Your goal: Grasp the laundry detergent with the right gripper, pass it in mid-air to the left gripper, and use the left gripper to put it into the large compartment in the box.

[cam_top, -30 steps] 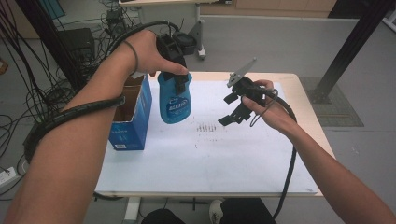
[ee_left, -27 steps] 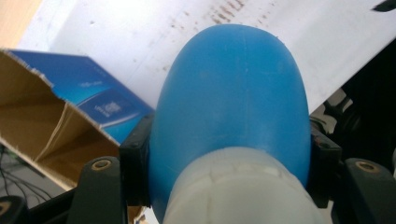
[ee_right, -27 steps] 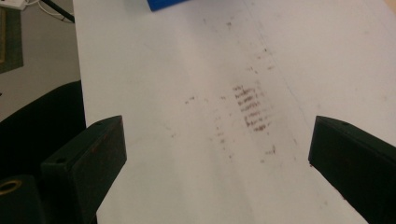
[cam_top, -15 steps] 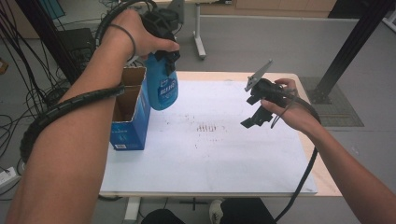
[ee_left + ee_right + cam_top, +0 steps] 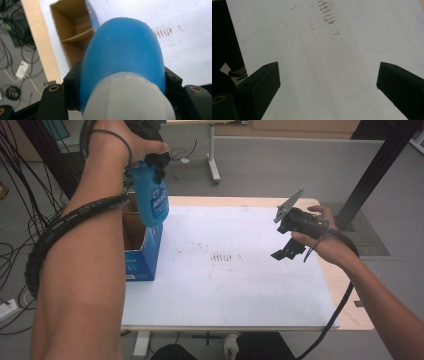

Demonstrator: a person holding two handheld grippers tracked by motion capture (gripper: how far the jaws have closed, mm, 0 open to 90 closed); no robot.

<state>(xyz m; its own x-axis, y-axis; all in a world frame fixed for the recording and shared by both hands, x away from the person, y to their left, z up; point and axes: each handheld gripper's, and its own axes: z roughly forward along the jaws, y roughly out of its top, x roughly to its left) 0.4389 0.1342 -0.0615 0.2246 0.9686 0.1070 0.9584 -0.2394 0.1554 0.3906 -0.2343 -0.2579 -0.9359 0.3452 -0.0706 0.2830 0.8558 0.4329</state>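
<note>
Over the counter's left side, I've got the left tongs [image 5: 150,150] raised high, clamped on a blue bottle [image 5: 151,195]. Bottle hangs roughly upright, white cap end up in the tongs, body pointing down, above the open cardboard box [image 5: 142,247].

Left gripper view: both black jaws pressed against the bottle's [image 5: 122,52] sides just below the white cap [image 5: 127,100]. Box interior [image 5: 75,37] sits below and beyond the bottle, brown inside, with a flap or divider across it. Can't tell if anything is in the box.

Box is blue outside, standing at the left edge of the white counter [image 5: 240,290], top open. Bottle is clear of the box, not touching it as far as I can see from the high view.

Right tongs [image 5: 287,247] held over the counter's right half, well apart from the bottle and box. Right hand [image 5: 320,237] wraps the gripper body, grey plate sticking up on top, cable trailing back along the forearm.

Right gripper view: right tongs [image 5: 328,82] spread wide, nothing between them, pointing down at bare white surface [image 5: 317,65]. Reddish-brown smudge marks [image 5: 328,18] farther along the surface; the same marks [image 5: 222,257] sit mid-counter in the high view. Faint blue outline [image 5: 392,42] drawn on the surface to one side.
</note>
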